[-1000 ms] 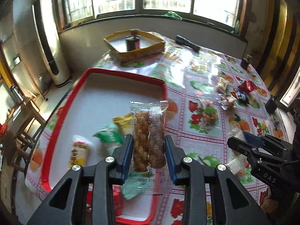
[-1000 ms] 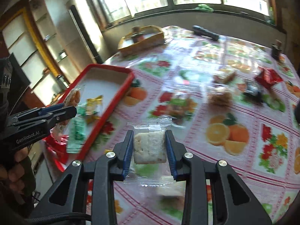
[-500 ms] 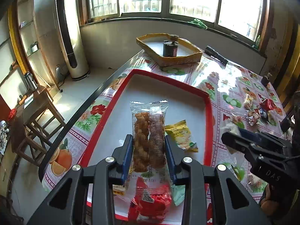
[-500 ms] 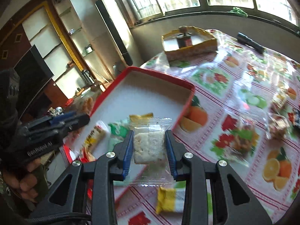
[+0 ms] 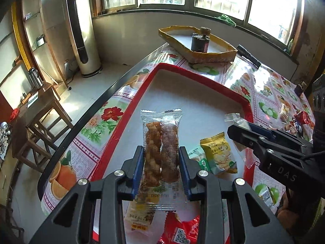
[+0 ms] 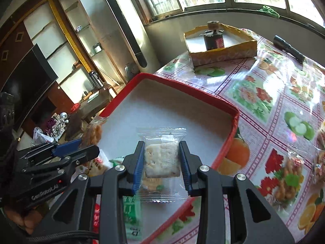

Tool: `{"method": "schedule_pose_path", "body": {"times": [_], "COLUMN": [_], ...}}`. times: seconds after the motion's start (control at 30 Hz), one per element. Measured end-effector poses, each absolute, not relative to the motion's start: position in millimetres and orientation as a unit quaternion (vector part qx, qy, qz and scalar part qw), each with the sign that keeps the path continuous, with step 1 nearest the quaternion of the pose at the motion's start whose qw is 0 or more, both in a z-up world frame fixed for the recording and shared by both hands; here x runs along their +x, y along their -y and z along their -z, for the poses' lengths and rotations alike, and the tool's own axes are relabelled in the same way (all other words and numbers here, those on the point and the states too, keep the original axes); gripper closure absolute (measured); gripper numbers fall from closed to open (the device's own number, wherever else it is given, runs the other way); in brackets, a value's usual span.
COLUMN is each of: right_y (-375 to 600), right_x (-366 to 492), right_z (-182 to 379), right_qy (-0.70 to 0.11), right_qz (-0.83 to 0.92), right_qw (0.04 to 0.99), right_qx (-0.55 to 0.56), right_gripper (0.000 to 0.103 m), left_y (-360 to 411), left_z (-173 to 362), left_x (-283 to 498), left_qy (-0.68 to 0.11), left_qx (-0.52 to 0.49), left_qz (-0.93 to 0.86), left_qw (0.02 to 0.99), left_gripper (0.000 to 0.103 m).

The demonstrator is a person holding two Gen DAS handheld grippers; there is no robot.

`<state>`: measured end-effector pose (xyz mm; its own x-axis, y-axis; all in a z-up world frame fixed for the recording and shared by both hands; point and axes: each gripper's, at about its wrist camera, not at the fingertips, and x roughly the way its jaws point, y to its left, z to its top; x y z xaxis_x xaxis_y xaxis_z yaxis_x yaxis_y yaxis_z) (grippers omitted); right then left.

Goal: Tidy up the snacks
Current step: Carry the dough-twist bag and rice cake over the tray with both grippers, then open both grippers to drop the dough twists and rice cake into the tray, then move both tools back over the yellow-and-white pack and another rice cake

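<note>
Red tray (image 5: pixel 203 85) is sitting on the bench (image 5: pixel 270 93), holding a yellow snack pack (image 5: pixel 218 154), a green pack (image 6: pixel 132 209) and a red pack (image 5: pixel 178 231) at its near end; far end bare. Yellow box (image 5: pixel 215 56) beyond is holding a dark jar (image 5: pixel 200 41). Left gripper (image 5: pixel 161 158) is angling down over the tray, fingers clamping a clear twist-snack packet (image 5: pixel 161 142). Right gripper (image 6: pixel 161 160) is hovering alongside, fingers pinching a clear biscuit packet (image 6: pixel 161 154) above the tray. More snacks (image 6: pixel 288 174) are lying on the bench, right.

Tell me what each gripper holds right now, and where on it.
Left gripper: clear-wrapped fried twist snack, clamped across its lower half. Right gripper: clear-wrapped pale cracker, clamped by its sides.
</note>
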<state>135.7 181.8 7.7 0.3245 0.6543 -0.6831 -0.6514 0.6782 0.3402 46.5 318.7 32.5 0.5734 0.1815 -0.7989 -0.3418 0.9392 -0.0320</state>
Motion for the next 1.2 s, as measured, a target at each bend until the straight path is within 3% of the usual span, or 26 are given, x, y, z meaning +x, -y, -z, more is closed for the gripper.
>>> {"method": "schedule_pose_path", "body": {"times": [0.47,0.57,0.6,0.67,0.73,0.9,1.2], "right_y": [-199,-199,-198,-197,-194,-169,-100], "right_x": [142,144,145,145,143,130,101], "right_z": [7,10,9,7,3,-13,-27], "right_qy": [-0.433,-0.439,-0.439,-0.441,-0.435,-0.416,-0.401], "right_qz": [-0.393,-0.394,-0.395,-0.397,-0.394,-0.388,-0.274], "right_qw": [0.811,0.808,0.807,0.805,0.81,0.822,0.872], "right_qx": [-0.016,-0.014,-0.01,-0.005,-0.006,0.006,-0.056], "right_gripper": [0.067,0.066,0.065,0.049,0.041,0.038,0.034], "left_y": [-325,-323,-322,-320,-318,-313,-276], "left_z": [-16,-16,-16,-18,-22,-30,-40], "left_x": [55,55,55,53,50,43,37], "left_qy": [-0.457,-0.459,-0.462,-0.457,-0.449,-0.443,-0.438], "left_qx": [-0.091,-0.086,-0.083,-0.071,-0.066,-0.071,-0.071], "left_qz": [-0.161,-0.165,-0.169,-0.181,-0.186,-0.18,-0.13], "left_qw": [0.87,0.869,0.867,0.868,0.871,0.875,0.887], "left_gripper": [0.07,0.063,0.057,0.05,0.044,0.037,0.036]}}
